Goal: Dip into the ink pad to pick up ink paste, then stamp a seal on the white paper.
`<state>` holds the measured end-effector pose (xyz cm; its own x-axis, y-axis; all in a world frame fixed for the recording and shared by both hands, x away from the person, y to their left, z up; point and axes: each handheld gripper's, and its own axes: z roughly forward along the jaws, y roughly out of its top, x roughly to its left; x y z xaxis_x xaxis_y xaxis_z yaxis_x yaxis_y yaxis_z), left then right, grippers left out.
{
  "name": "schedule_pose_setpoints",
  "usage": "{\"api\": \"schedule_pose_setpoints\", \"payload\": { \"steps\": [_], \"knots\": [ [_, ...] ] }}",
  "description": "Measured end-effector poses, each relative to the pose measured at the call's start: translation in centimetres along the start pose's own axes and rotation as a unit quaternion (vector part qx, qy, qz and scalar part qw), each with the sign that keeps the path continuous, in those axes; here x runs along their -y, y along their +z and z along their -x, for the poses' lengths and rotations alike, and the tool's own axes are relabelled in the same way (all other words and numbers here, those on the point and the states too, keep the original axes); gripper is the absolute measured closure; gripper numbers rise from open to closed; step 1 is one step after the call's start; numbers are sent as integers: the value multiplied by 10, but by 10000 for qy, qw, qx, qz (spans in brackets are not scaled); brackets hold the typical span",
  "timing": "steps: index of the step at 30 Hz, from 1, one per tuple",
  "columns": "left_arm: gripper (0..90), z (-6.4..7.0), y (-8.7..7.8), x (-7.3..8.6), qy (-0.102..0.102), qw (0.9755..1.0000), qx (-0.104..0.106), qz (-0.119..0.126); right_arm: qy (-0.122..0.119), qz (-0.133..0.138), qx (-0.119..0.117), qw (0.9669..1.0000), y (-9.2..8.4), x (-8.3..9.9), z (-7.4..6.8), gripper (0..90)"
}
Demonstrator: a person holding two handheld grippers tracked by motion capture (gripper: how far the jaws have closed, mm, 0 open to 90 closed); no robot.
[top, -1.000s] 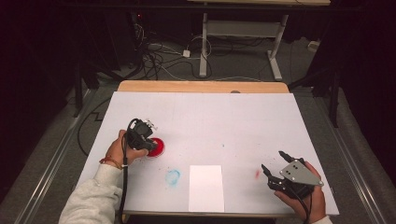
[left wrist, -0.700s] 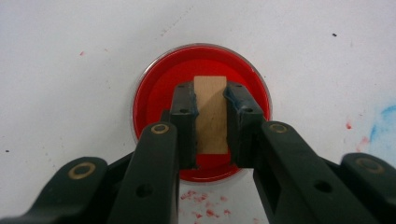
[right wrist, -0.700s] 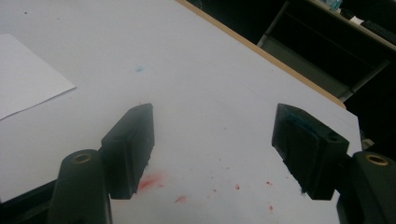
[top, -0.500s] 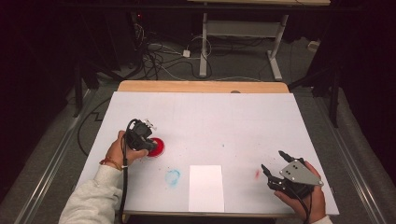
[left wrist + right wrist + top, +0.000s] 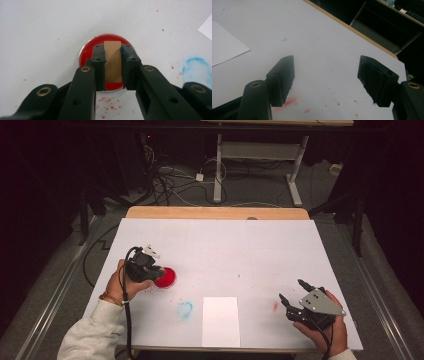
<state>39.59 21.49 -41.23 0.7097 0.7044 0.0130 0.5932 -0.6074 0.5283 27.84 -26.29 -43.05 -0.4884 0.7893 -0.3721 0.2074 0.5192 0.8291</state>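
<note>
- White covering spreads over the table (image 5: 220, 245) in the high view, with a strip of bare wood along its far edge and a dark room with cables and desk legs behind.
- No brand, label or readable writing shows on anything in the three views.
- At left of centre in the high view, the left gripper (image 5: 150, 270) sits over a round red dish (image 5: 165, 277).
- In the left gripper view, its two black jaws are closed tight on a small tan wooden block (image 5: 113, 61), which stands at the middle of the frame above the red dish (image 5: 90, 50).
- Red specks dot the white surface just below the dish.
- A blue smudge (image 5: 185, 309) lies near the lower centre of the high view, beside a blank white sheet of paper (image 5: 220, 321).
- At lower right of the high view, the right gripper (image 5: 292, 298) rests in a hand, its jaws apart with nothing between them.
- In the right gripper view, a red smear (image 5: 289, 102) sits at lower left.
</note>
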Motion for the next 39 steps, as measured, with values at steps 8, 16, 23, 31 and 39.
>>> {"api": "schedule_pose_setpoints", "payload": {
  "steps": [8,16,23,31,39],
  "knots": [
    [738,5,-14,1,81,9996,-17,256,13,23,-4,10000,0,0,0,304],
    [738,12,-21,2,83,9985,-57,539,31,67,-58,10000,2,-2,-1,304],
    [737,25,-31,-2,341,9972,42,658,-6,44,-107,9999,4,-3,-2,304],
    [738,45,-36,-8,698,9948,222,706,40,93,-165,9998,6,-4,-1,304],
    [737,53,-38,-11,723,9935,333,817,28,87,-193,9998,6,-3,-3,303]
  ]
}}
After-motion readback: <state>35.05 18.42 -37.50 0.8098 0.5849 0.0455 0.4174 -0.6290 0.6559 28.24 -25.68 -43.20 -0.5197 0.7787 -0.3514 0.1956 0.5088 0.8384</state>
